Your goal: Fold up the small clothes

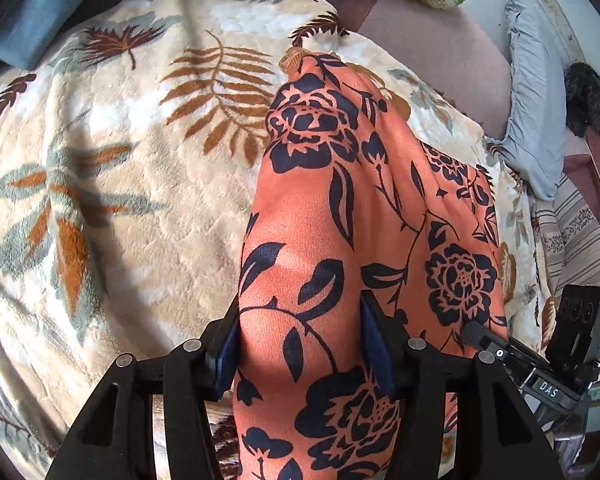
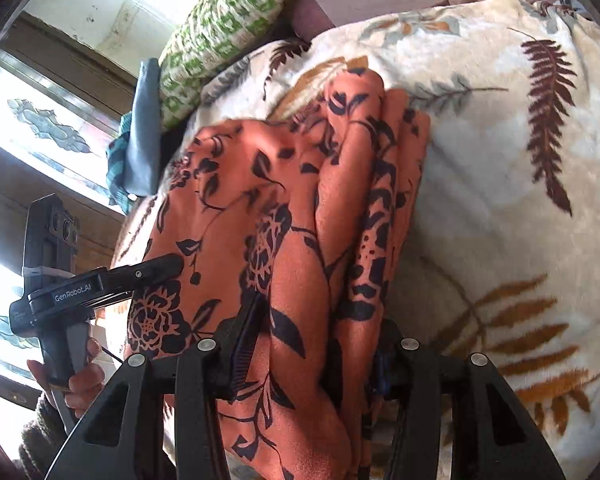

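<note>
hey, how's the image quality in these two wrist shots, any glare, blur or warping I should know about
Left wrist view: sharp, daylight casts soft shadows on the leaf-print blanket; fisheye bends the edges. Right wrist view: the window at left is blown out with glare, and the orange floral garment looks slightly motion-blurred; same fisheye warping.

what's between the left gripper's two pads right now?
A bunched fold of the orange floral garment fills the gap in the left gripper; both pads press on it. Left wrist view shows it.

garment: was orange with navy flowers
blanket: was cream with rust and grey leaves
pillow: was green-and-white checked
</note>
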{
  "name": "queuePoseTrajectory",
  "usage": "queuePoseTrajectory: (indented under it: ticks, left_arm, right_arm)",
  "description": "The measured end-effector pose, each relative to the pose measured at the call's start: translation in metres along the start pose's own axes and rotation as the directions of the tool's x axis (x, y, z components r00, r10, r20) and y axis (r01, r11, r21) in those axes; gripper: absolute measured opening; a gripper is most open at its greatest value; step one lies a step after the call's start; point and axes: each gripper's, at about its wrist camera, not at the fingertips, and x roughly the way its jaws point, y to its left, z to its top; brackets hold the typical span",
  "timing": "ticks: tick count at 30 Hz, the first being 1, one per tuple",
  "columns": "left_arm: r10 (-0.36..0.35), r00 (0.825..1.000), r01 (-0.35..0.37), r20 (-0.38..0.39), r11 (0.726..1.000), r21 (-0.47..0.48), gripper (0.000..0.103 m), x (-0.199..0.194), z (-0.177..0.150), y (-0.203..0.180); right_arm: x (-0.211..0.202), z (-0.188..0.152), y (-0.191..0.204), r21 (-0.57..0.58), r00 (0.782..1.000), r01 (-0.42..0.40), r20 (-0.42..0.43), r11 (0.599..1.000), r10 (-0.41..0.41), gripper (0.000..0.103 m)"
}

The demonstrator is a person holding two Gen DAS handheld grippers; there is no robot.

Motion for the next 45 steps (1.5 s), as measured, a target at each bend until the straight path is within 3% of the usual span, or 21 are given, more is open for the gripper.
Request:
queuePoseTrajectory:
  ticks: [2, 4, 6, 9, 11, 13, 15, 17, 21, 23, 25, 26, 28, 30, 32, 34, 37, 40, 43, 45]
  left_arm:
    - [-0.028, 0.999, 0.028, 0.016, 1.0, 0.003, 0.058, 0.001, -0.002, 0.004]
    - [-0.028, 0.999, 0.027, 0.031, 0.999, 0.02, 0.066, 0.008, -0.008, 0.01]
    - [-0.009, 0.999, 0.007, 0.043, 0.999, 0.042, 0.072, 0.014, -0.011, 0.01]
    - [-0.045, 0.998, 0.044, 0.05, 0.999, 0.024, 0.071, 0.006, -0.016, 0.017]
    - [-0.113, 0.992, 0.111, 0.047, 0.993, 0.049, 0.067, -0.007, -0.021, 0.023]
    - [-0.145, 0.986, 0.138, 0.085, 0.987, 0.079, 0.068, -0.024, -0.019, 0.024]
    - [-0.123, 0.984, 0.112, 0.131, 0.99, 0.089, 0.069, -0.036, -0.008, 0.022]
    - [-0.09, 0.988, 0.081, 0.128, 0.994, 0.079, 0.069, -0.032, 0.009, 0.018]
    - [0.015, 0.996, -0.022, 0.091, 0.996, 0.083, 0.068, -0.01, 0.042, 0.005]
    - [0.052, 0.995, -0.06, 0.081, 0.994, 0.091, 0.068, -0.001, 0.054, -0.005]
    - [0.077, 0.994, -0.086, 0.082, 0.991, 0.105, 0.068, 0.01, 0.063, -0.013]
    - [0.113, 0.99, -0.122, 0.084, 0.985, 0.119, 0.068, 0.017, 0.068, -0.017]
    - [0.142, 0.988, -0.15, 0.067, 0.979, 0.137, 0.072, 0.035, 0.071, -0.016]
    - [0.098, 0.995, -0.101, 0.03, 0.99, 0.101, 0.074, 0.054, 0.072, -0.009]
    - [0.05, 0.999, -0.051, 0.022, 0.997, 0.056, 0.075, 0.058, 0.075, 0.0]
    - [0.025, 1.0, -0.025, 0.003, 0.999, 0.024, 0.073, 0.054, 0.075, 0.004]
    - [-0.04, 0.999, 0.04, 0.012, 0.999, 0.027, 0.068, 0.031, 0.065, 0.005]
    - [-0.053, 0.998, 0.048, 0.046, 0.993, 0.108, 0.07, 0.005, 0.035, -0.001]
    - [-0.02, 0.998, 0.011, 0.052, 0.985, 0.172, 0.07, -0.002, -0.001, -0.004]
    - [0.051, 0.997, -0.062, 0.059, 0.978, 0.201, 0.071, 0.004, -0.022, -0.006]
  right_arm:
    - [-0.016, -0.016, -0.004, 0.009, 1.0, -0.011, 0.025, 1.0, 0.011, 0.049]
    - [-0.028, -0.028, -0.01, 0.0, 0.999, 0.025, 0.048, 1.0, -0.025, 0.049]
    - [-0.027, -0.039, -0.026, 0.043, 0.998, 0.062, 0.028, 0.997, -0.063, 0.061]
    - [-0.024, -0.043, -0.035, 0.067, 0.997, 0.051, 0.052, 0.996, -0.055, 0.063]
    - [-0.029, -0.039, -0.029, 0.076, 0.997, 0.043, 0.058, 0.996, -0.048, 0.065]
    - [-0.044, -0.031, -0.024, 0.092, 0.992, -0.007, 0.124, 0.996, -0.005, 0.067]
    - [-0.06, -0.016, -0.022, 0.115, 0.976, -0.06, 0.214, 0.992, 0.035, 0.067]
    - [-0.062, 0.005, -0.015, 0.122, 0.97, -0.046, 0.241, 0.991, 0.016, 0.067]
    - [-0.034, 0.048, 0.013, 0.073, 0.975, 0.069, 0.205, 0.995, -0.083, 0.061]
    - [-0.015, 0.063, 0.016, 0.083, 0.979, 0.108, 0.163, 0.991, -0.12, 0.048]
    - [-0.004, 0.073, 0.017, 0.069, 0.983, 0.127, 0.127, 0.989, -0.135, 0.021]
    - [-0.002, 0.074, 0.015, 0.062, 0.982, 0.134, 0.125, 0.989, -0.141, 0.02]
    - [0.0, 0.073, 0.005, 0.081, 0.981, 0.134, 0.129, 0.988, -0.144, 0.019]
    - [0.007, 0.068, -0.017, 0.134, 0.983, 0.139, 0.104, 0.981, -0.153, 0.019]
    - [0.015, 0.062, -0.033, 0.163, 0.983, 0.144, 0.086, 0.976, -0.159, 0.035]
    - [0.014, 0.061, -0.035, 0.155, 0.981, 0.153, 0.093, 0.976, -0.169, 0.042]
    - [-0.004, 0.058, -0.03, 0.174, 0.984, 0.091, 0.137, 0.98, -0.116, 0.044]
    - [-0.03, 0.039, -0.006, 0.074, 0.981, 0.037, 0.189, 0.997, -0.051, 0.047]
    - [-0.034, 0.01, 0.013, -0.02, 0.981, 0.092, 0.174, 0.996, -0.087, 0.047]
    - [-0.021, -0.006, 0.012, -0.04, 0.982, 0.148, 0.127, 0.988, -0.142, 0.046]
